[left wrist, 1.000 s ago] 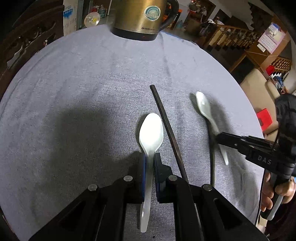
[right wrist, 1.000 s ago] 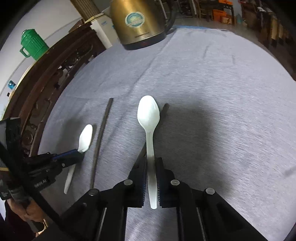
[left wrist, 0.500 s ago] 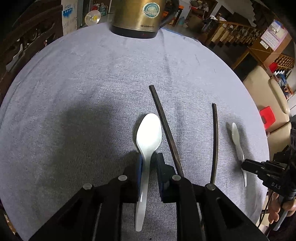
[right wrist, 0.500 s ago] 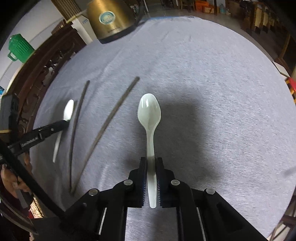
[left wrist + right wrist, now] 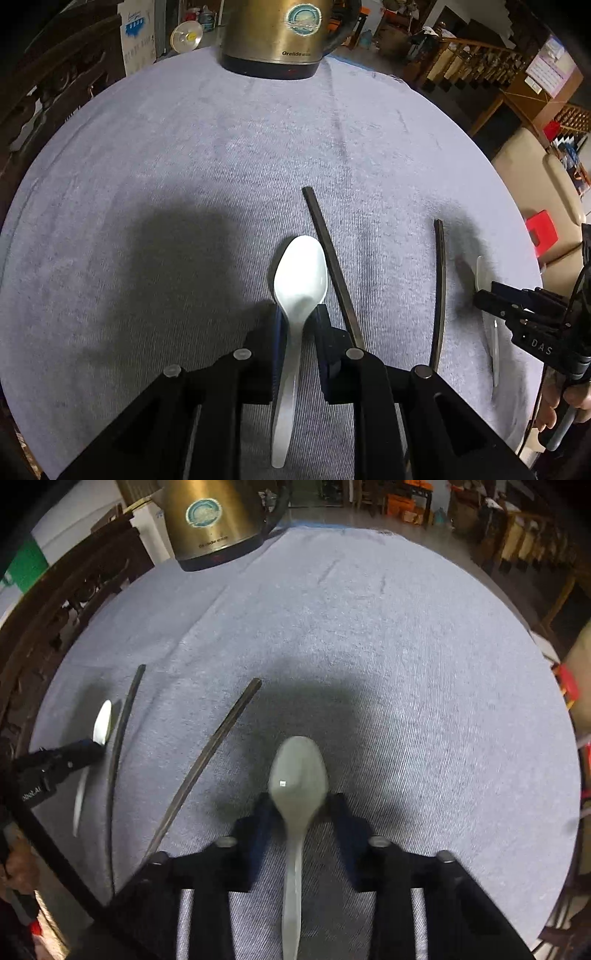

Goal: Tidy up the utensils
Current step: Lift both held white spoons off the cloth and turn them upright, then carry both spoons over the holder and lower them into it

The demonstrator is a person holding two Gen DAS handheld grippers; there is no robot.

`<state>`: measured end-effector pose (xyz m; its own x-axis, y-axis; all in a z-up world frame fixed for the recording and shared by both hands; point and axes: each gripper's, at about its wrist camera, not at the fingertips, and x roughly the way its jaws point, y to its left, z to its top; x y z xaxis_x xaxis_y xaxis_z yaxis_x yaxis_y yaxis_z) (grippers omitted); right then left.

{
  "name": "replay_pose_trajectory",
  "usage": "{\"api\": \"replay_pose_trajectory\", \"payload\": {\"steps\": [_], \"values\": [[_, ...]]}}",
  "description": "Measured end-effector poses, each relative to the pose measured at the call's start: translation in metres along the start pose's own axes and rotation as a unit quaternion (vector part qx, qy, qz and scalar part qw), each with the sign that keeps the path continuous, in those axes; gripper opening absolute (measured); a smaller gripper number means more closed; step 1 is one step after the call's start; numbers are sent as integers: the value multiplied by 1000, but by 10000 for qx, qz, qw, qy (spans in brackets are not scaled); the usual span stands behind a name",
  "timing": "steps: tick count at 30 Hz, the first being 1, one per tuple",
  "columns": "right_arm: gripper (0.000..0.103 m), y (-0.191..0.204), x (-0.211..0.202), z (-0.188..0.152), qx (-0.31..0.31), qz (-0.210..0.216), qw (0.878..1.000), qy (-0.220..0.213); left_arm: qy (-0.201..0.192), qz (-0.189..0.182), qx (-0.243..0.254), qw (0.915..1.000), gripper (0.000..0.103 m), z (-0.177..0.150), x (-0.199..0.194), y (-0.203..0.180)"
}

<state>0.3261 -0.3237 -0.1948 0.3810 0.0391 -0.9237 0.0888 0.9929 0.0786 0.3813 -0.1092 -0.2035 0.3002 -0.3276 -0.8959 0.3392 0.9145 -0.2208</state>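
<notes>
In the left wrist view a white spoon [image 5: 300,275] lies on the grey cloth between the fingers of my left gripper [image 5: 298,317], whose jaws stand slightly apart beside the handle. Two dark chopsticks [image 5: 332,264] [image 5: 439,291] lie to its right. A second white spoon [image 5: 482,275] lies at the far right under my right gripper [image 5: 480,299]. In the right wrist view that spoon [image 5: 298,775] lies flat between the wide-open fingers of my right gripper [image 5: 299,805]. The chopsticks [image 5: 210,753] [image 5: 118,738], the first spoon [image 5: 101,723] and my left gripper [image 5: 96,749] show at the left.
A brass electric kettle [image 5: 284,33] stands at the far edge of the round table covered with grey cloth [image 5: 184,147]. It also shows in the right wrist view [image 5: 210,520]. A carved dark wooden chair [image 5: 55,602] stands at the left. A red stool [image 5: 543,232] stands beyond the right edge.
My right gripper came down to the cloth and opened, letting go of its spoon. My left gripper's jaws parted around its spoon, which now rests on the cloth.
</notes>
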Motion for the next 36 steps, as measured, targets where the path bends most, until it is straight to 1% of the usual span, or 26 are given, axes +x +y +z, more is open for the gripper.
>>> {"api": "replay_pose_trajectory", "payload": {"steps": [3,4,6,7,9,11,15,21,24,26,29,33,36], "values": [[29,-3,1,2,70,131,9999,-58,-104,-46,10,9999,17,0,2,0],[29,-4,1,1,86,159,9998,-84,-143,-30,24,9999,14,-2,0,-2],[29,-7,-2,-1,123,237,9996,-130,-201,-57,26,9998,12,-4,-3,3],[29,-9,-5,-4,181,341,9991,-176,-227,-41,-9,9997,12,-5,-4,5],[29,-16,-16,-10,269,434,9982,-312,-275,42,-43,9996,11,-12,-7,7],[29,-20,-31,-18,322,580,9964,-527,-347,46,-97,9993,11,-17,-16,12],[29,-20,-62,-36,417,779,9920,-898,-624,122,-233,9977,11,-33,-40,22],[29,-24,-111,-68,700,1144,9792,-1521,-1078,252,-376,9931,11,-69,-85,33],[29,-24,-128,-84,817,1312,9723,-1754,-1264,319,-483,9903,11,-88,-107,37],[29,-20,-141,-95,836,1446,9673,-1907,-1387,300,-550,9883,11,-99,-120,38],[29,-12,-158,-107,763,1585,9604,-2161,-1563,272,-516,9860,11,-118,-141,31],[29,-2,-182,-126,762,1767,9501,-2455,-1840,87,-459,9818,11,-142,-176,20],[29,5,-197,-141,778,1853,9407,-2731,-2101,-105,-402,9768,11,-155,-199,7]]}}
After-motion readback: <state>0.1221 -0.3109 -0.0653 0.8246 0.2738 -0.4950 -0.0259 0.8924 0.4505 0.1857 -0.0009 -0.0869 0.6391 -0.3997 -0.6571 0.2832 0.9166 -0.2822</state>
